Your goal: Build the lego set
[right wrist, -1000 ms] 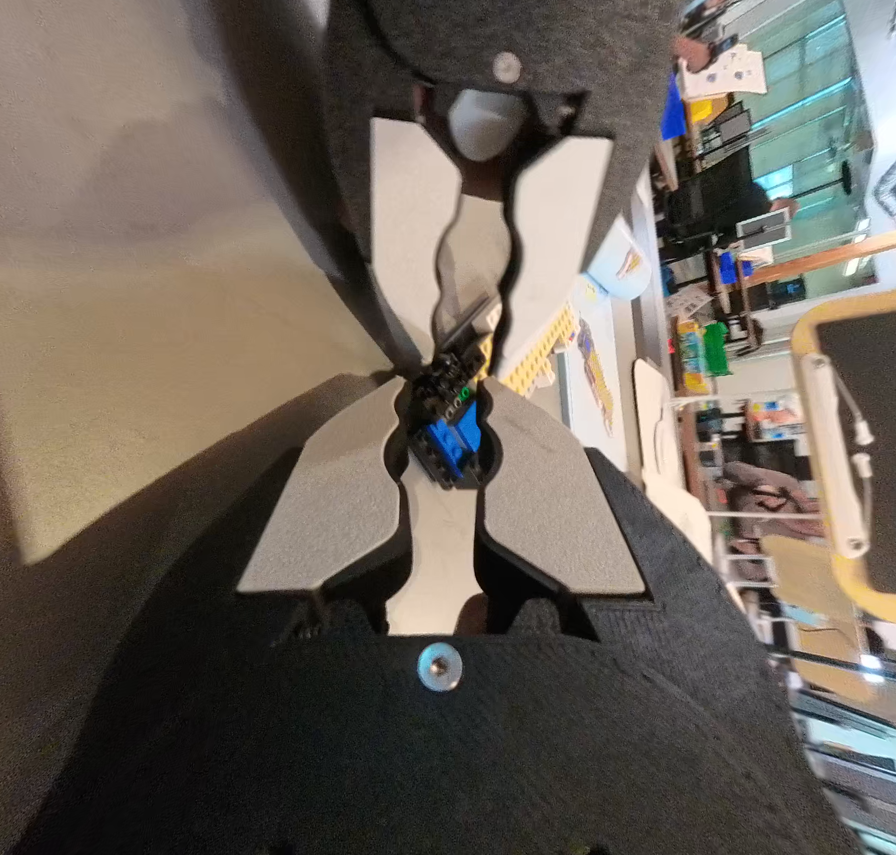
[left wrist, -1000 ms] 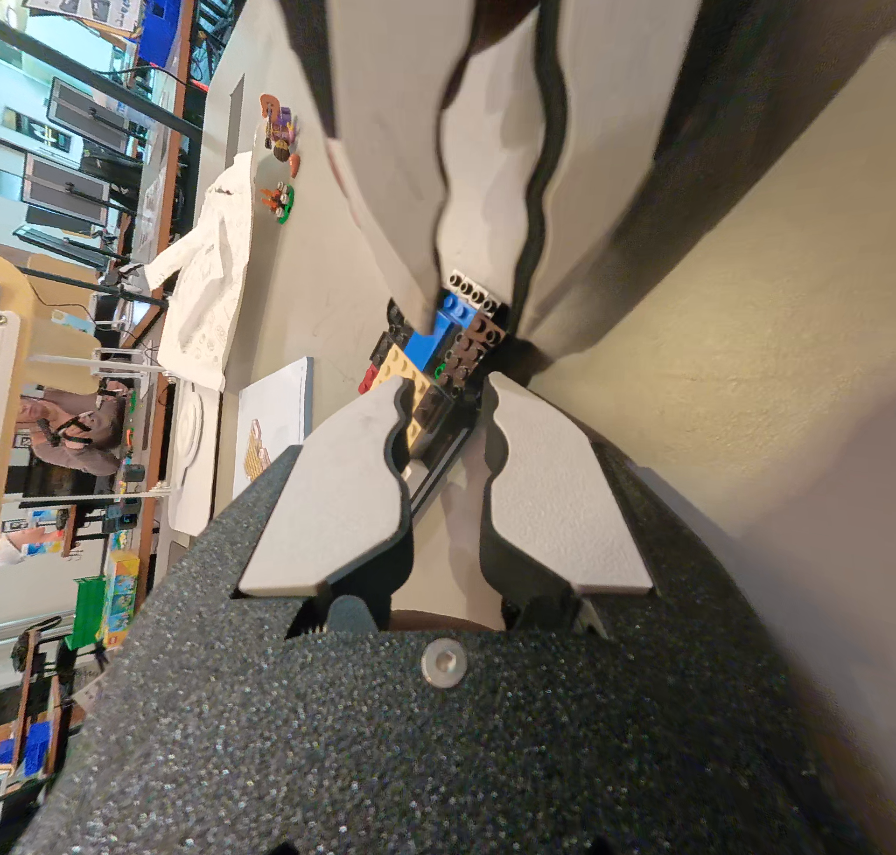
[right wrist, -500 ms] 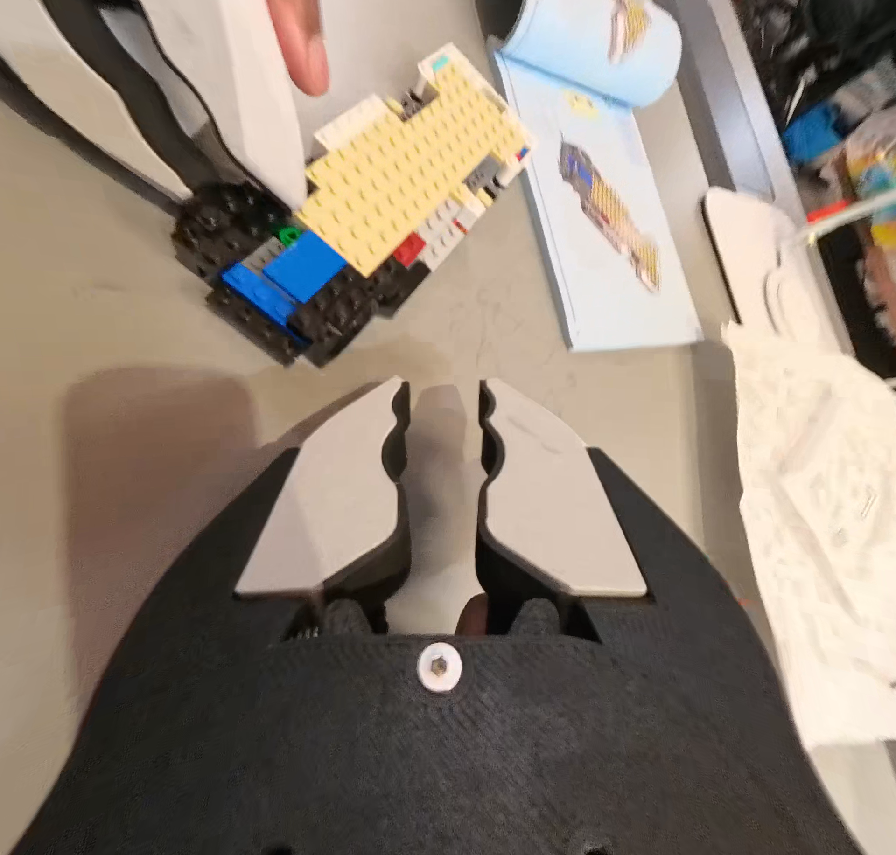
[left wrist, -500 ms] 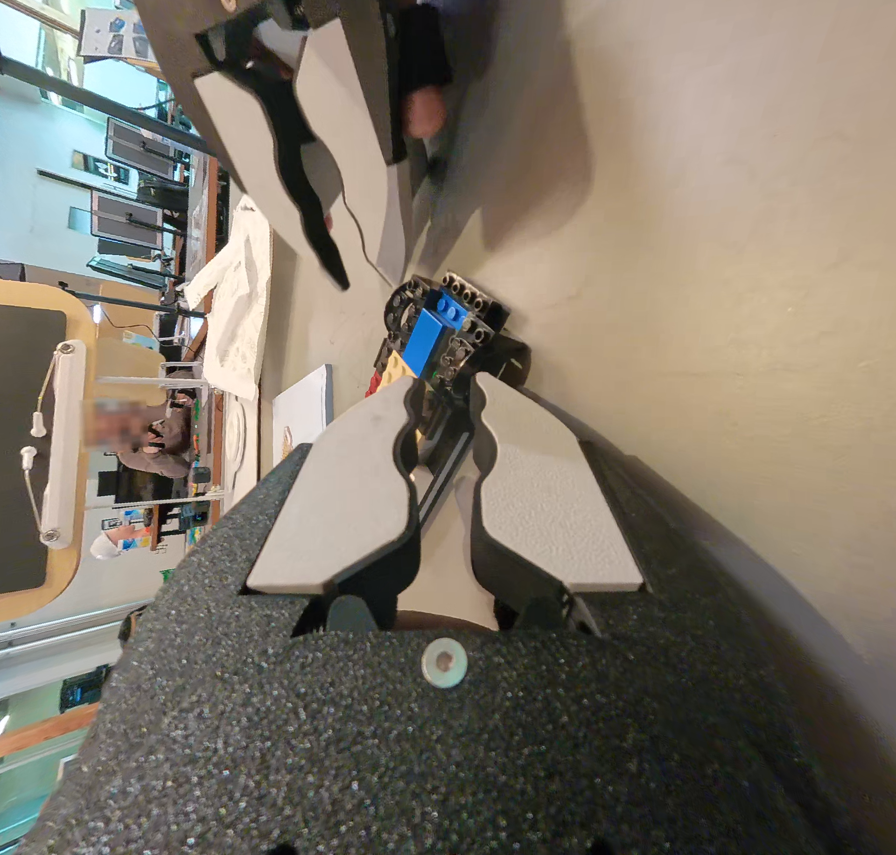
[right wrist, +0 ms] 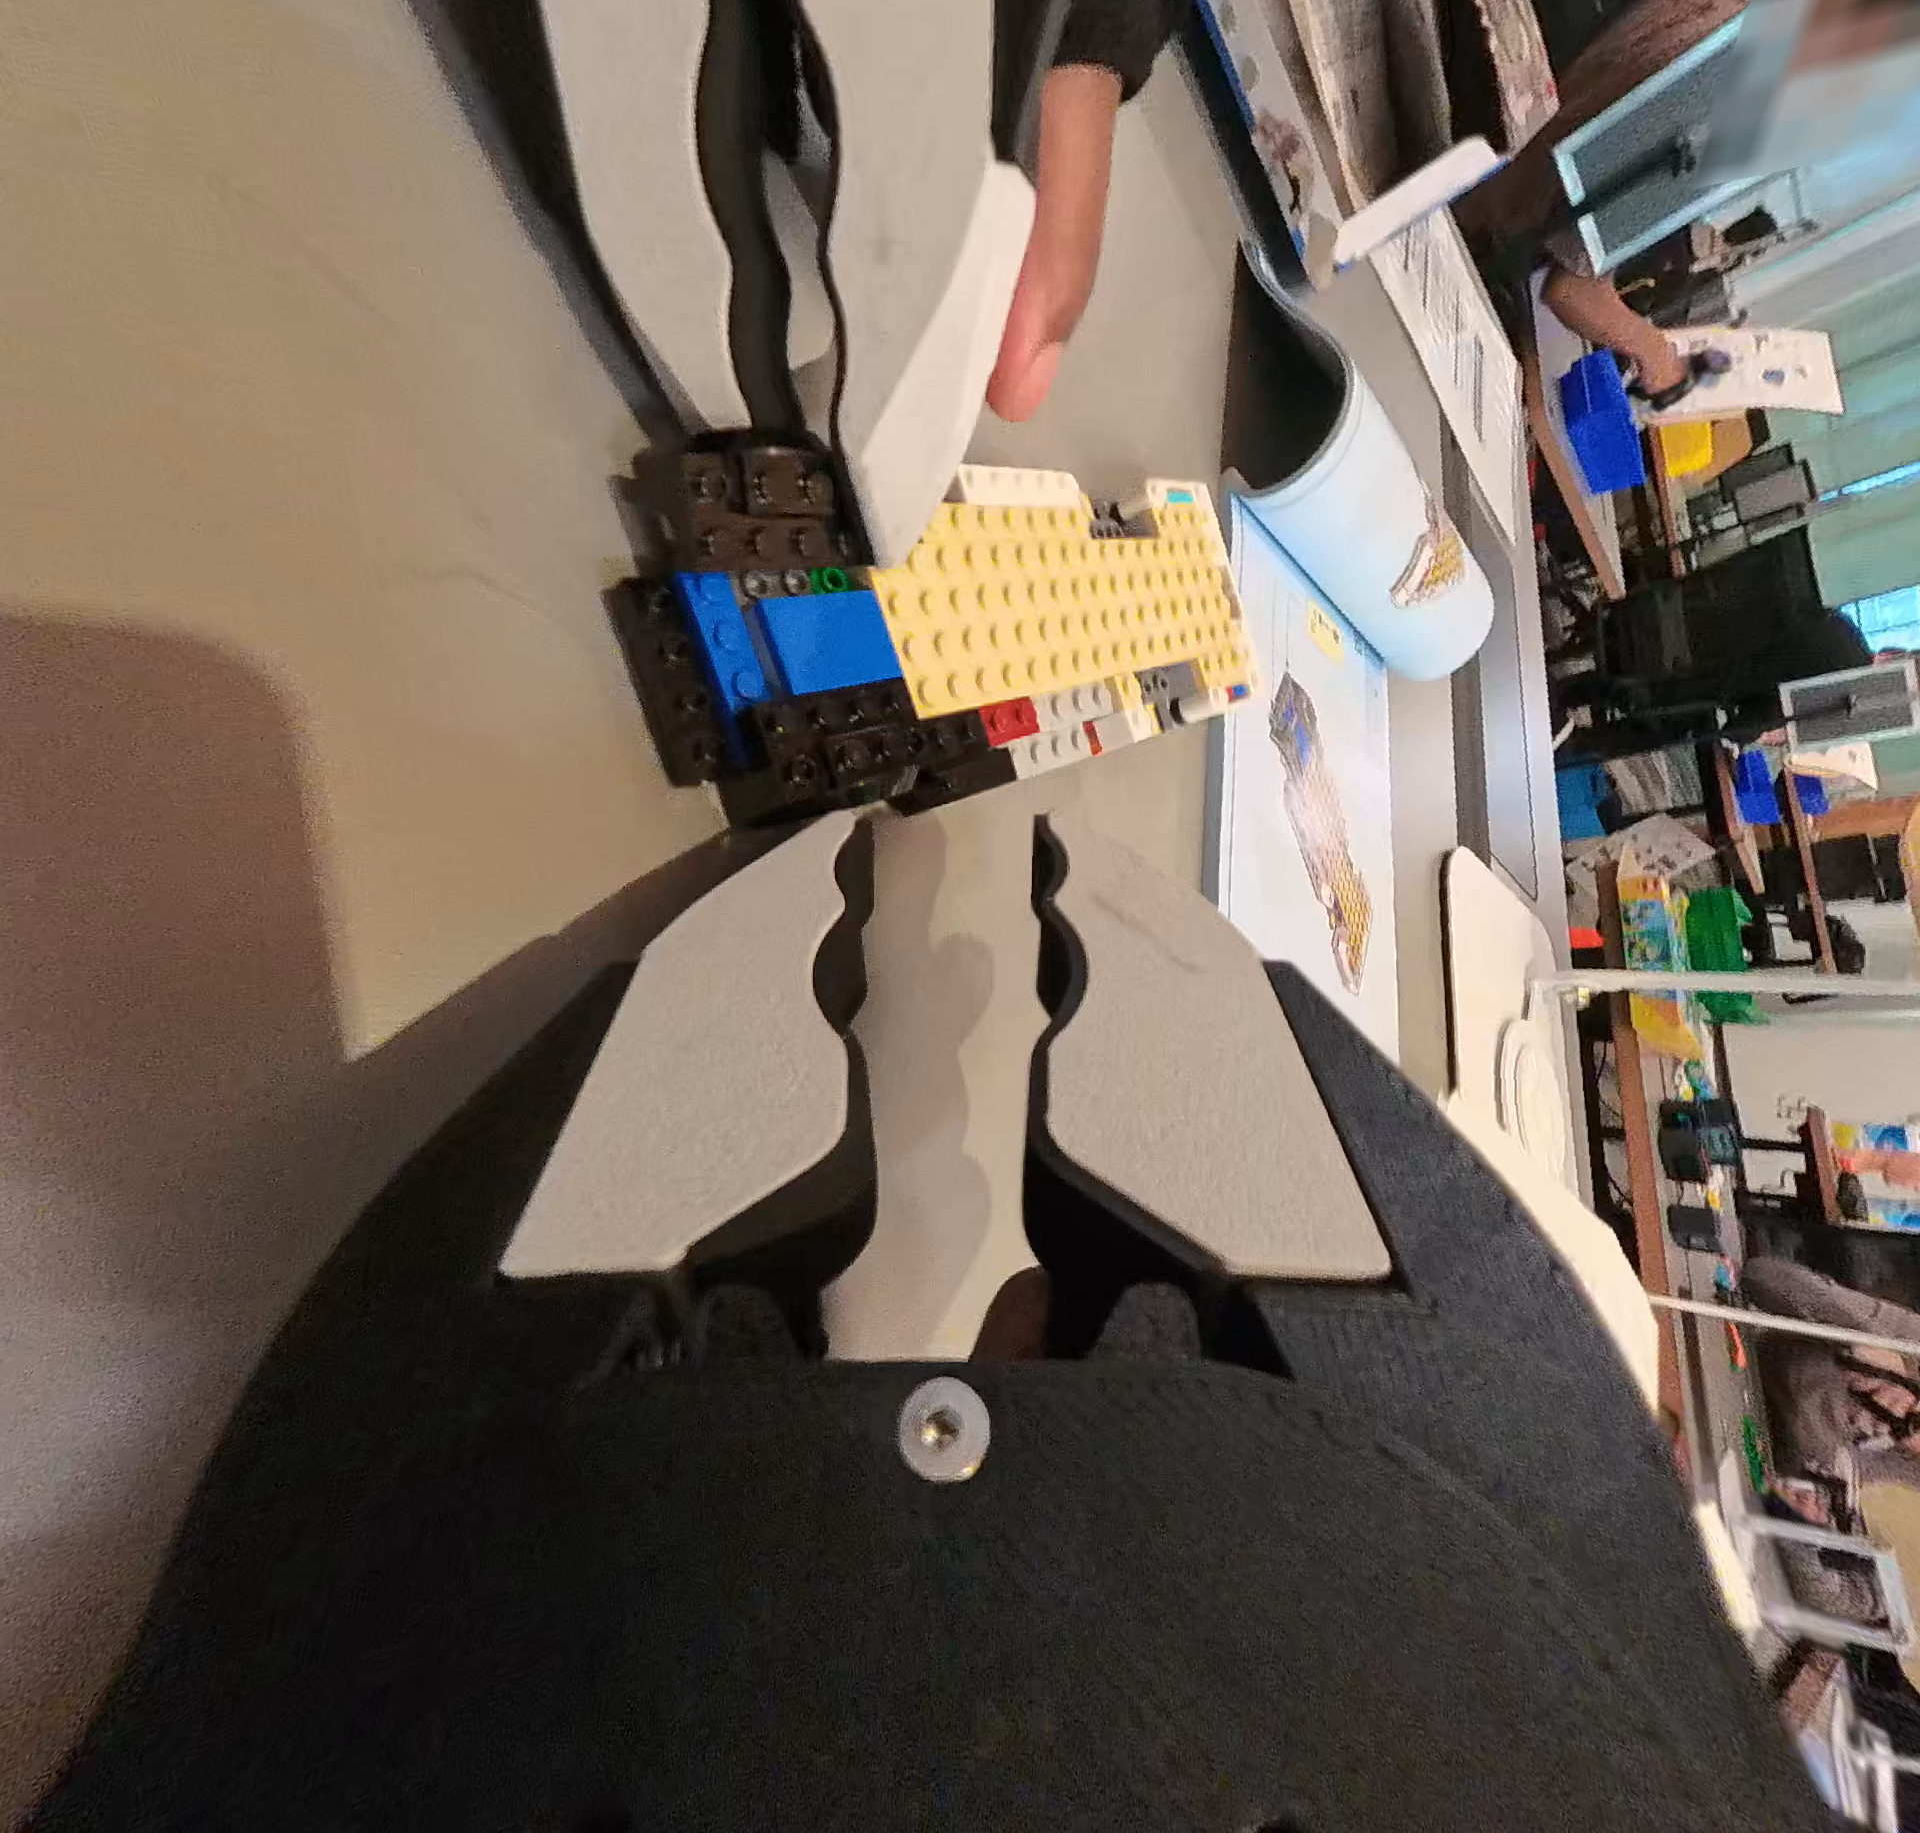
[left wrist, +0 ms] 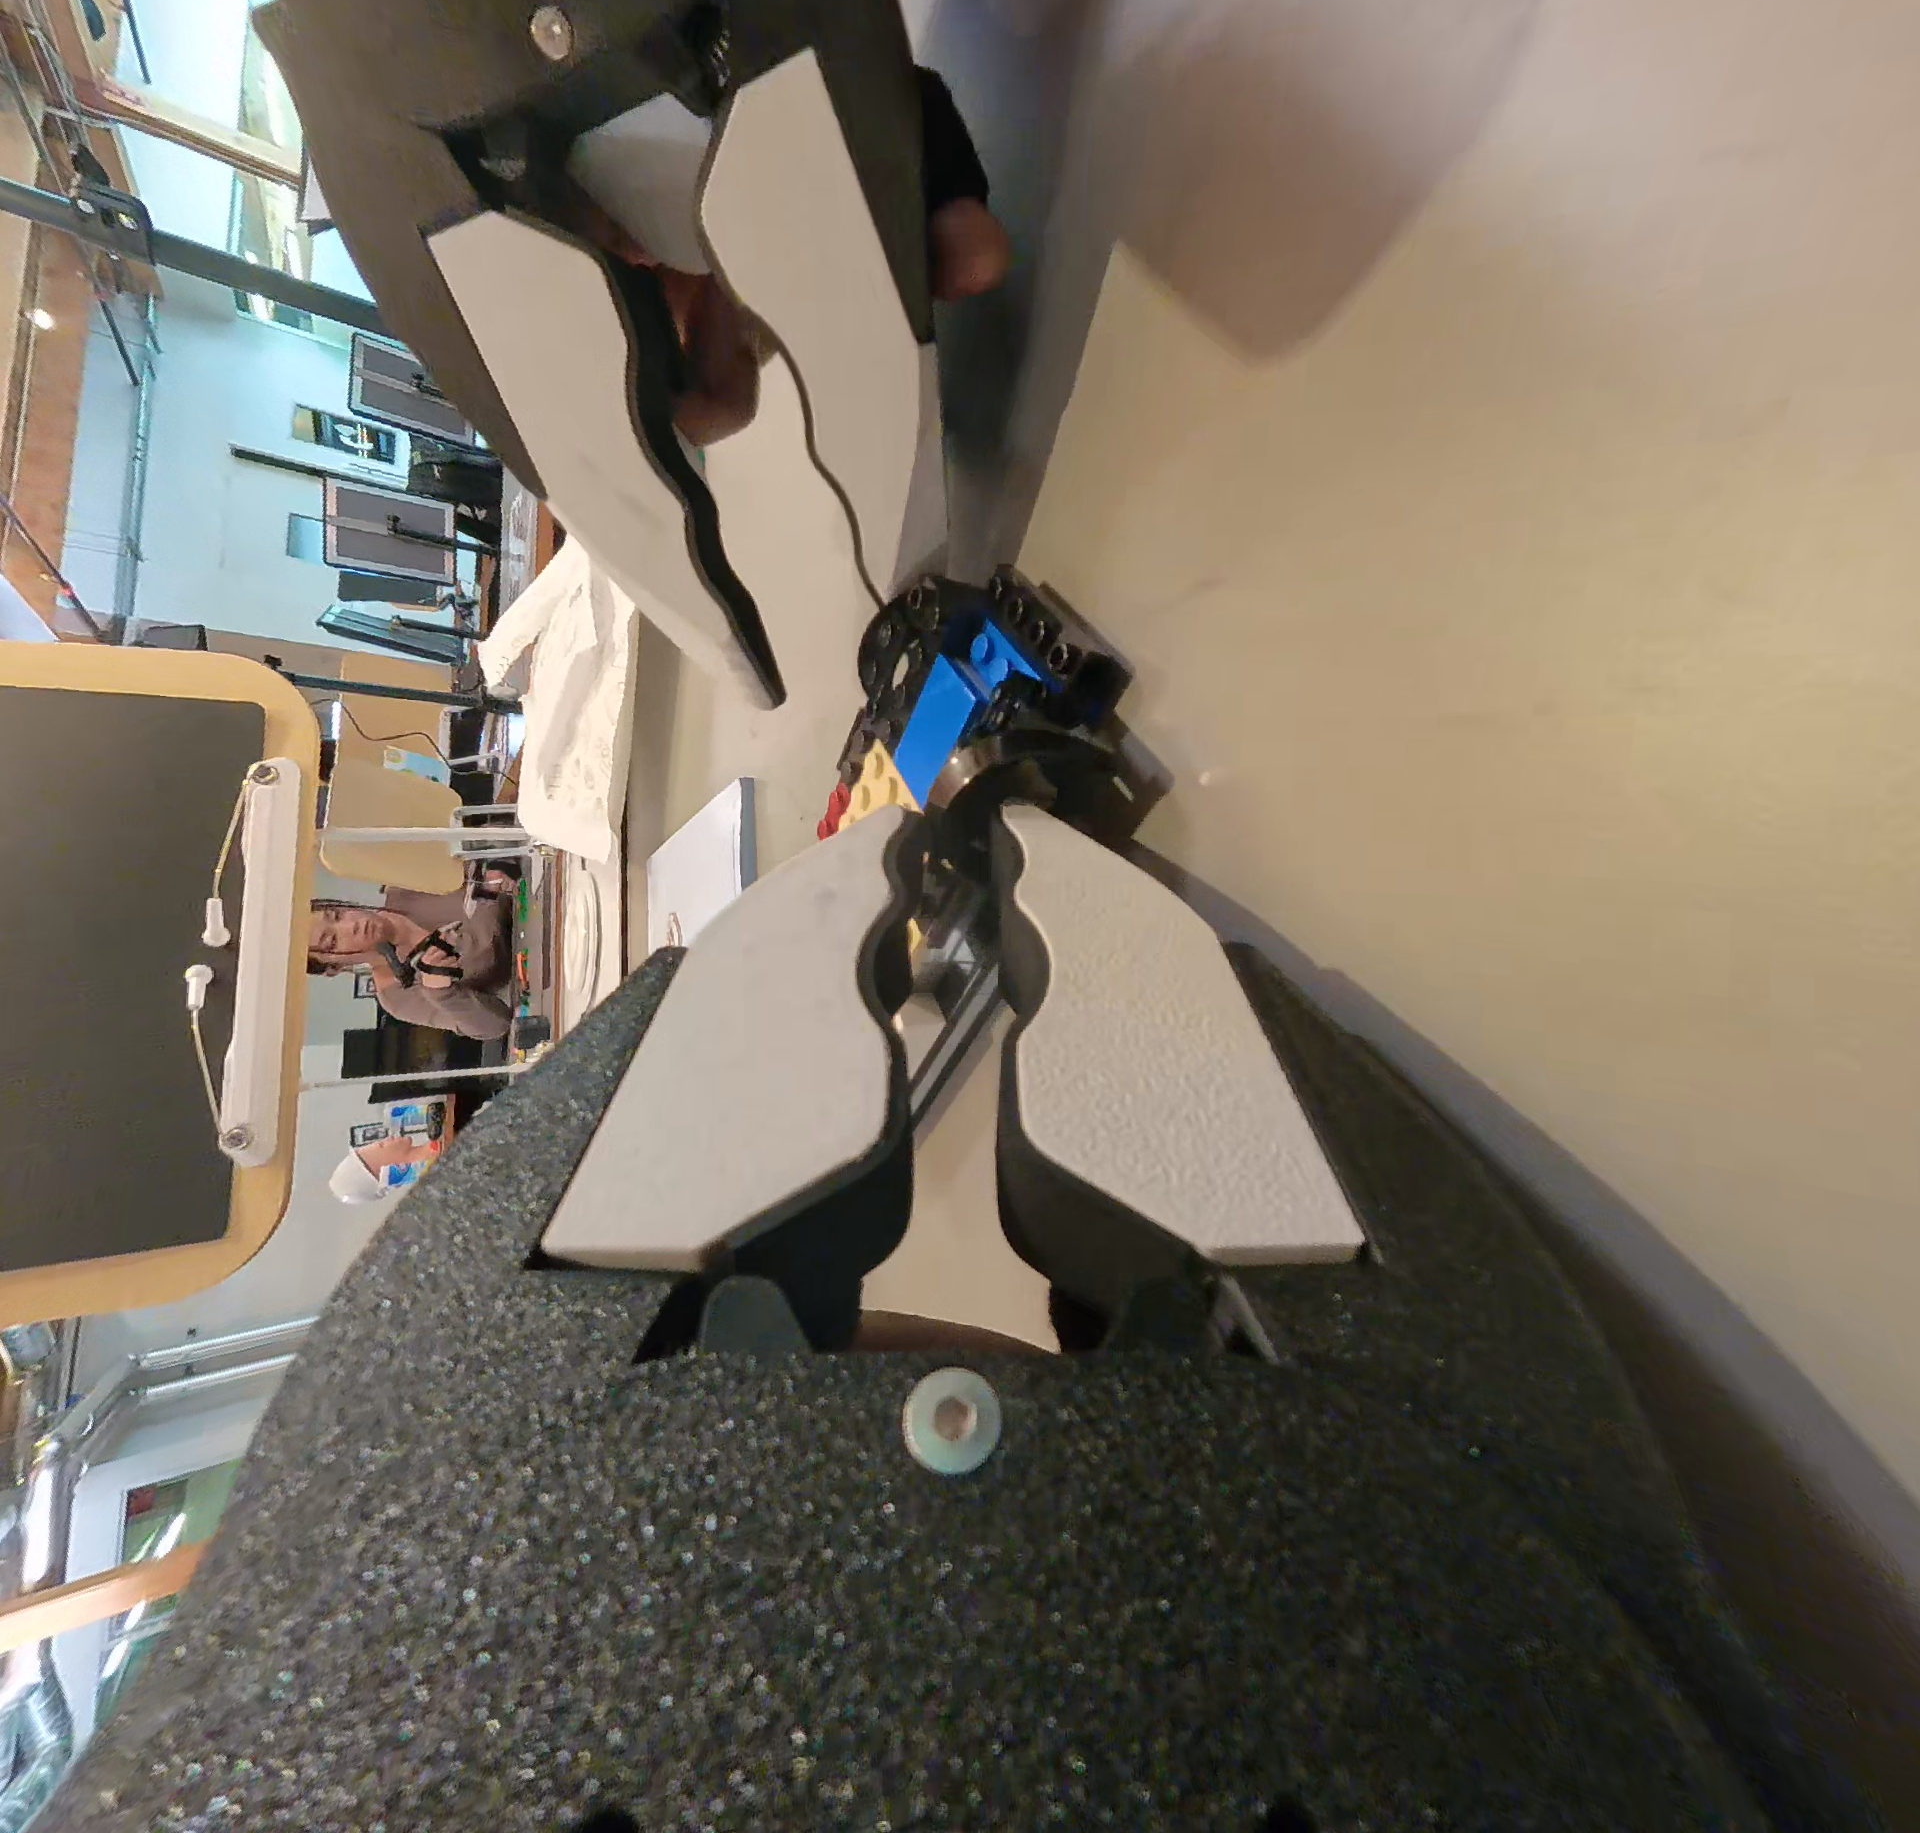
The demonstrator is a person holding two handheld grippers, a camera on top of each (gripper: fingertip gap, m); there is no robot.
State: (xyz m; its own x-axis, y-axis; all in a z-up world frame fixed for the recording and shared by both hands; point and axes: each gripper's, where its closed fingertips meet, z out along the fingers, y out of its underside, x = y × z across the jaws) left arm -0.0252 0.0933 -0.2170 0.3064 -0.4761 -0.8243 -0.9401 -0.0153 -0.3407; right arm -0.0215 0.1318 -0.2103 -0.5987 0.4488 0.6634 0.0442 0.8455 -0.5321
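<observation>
The brick model (right wrist: pixel 935 630) lies on the beige table (right wrist: pixel 260 329), and I take it as my landmark. Its larger part is a pale yellow studded plate; at one end sit two blue bricks with a small green stud beside them, ringed by black bricks. Along the edge nearest my right gripper run black bricks, then a red one, then white and grey pieces. In my left wrist view the model (left wrist: pixel 966 703) shows end-on, black and blue with a corner of yellow and a red stud.

My left gripper (left wrist: pixel 951 827) is clamped on the black end of the model: its jaws stand close together with a dark part of the build between the fingertips. From the right wrist view I see the same gripper (right wrist: pixel 821 474) coming down onto the model's black end, a person's fingertip (right wrist: pixel 1029 360) showing beside it.

My right gripper (right wrist: pixel 951 827) sits just short of the model's near black edge, jaws apart, with only bare table between them. One fingertip (right wrist: pixel 831 838) is right at the black bricks; I cannot tell whether it touches.

Beyond the model's yellow end lies an open instruction booklet (right wrist: pixel 1309 775) with a curled light-blue page, and farther out a white flat board (right wrist: pixel 1496 1004). A crumpled white paper sheet (left wrist: pixel 577 703) lies past the model in the left view.
</observation>
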